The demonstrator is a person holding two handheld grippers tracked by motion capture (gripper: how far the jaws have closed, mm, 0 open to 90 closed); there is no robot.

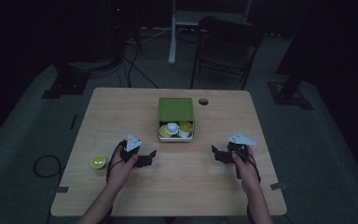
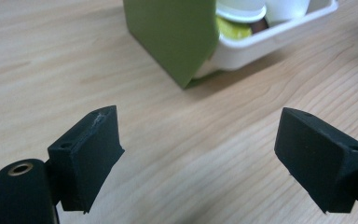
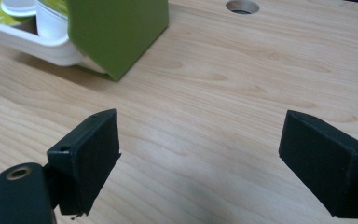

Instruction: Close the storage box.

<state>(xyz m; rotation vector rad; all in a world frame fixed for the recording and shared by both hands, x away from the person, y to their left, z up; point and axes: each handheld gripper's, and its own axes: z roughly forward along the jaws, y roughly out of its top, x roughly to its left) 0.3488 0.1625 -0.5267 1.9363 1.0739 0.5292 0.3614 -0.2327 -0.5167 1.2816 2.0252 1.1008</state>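
Both grippers sit low over the wooden table (image 1: 121,112), angled inward toward the white tray (image 1: 175,138) with its green sleeve (image 1: 175,109) pushed half back. The left gripper (image 2: 198,154) has its fingers spread wide with nothing but bare wood between them; the right gripper (image 3: 200,158) is the same, fingers apart and empty.

From the left gripper's own view, the tray lies ahead of the fingertips and a little toward the right finger, apart from both pads, its open end showing small capped cups (image 2: 240,11), white and yellow-green. From the right gripper's view the tray (image 3: 23,39) sits ahead and off beyond the left finger, with the green sleeve (image 3: 116,32) nearer than the cups. A cable hole (image 3: 242,6) in the table lies far ahead, between the fingers.

A single yellow-green cup (image 1: 98,162) rests on the table outside the left hand (image 1: 121,165), behind that gripper's fingers.

This looks like the approach step: the hands are closing in on the box from both sides, and nothing is gripped yet. The next move probably calls for one gripper to steady the sleeve or tray wall while the other reaches for a cup, or slides the tray. Either way the fingers need to travel forward and line up square with a thin edge before closing.
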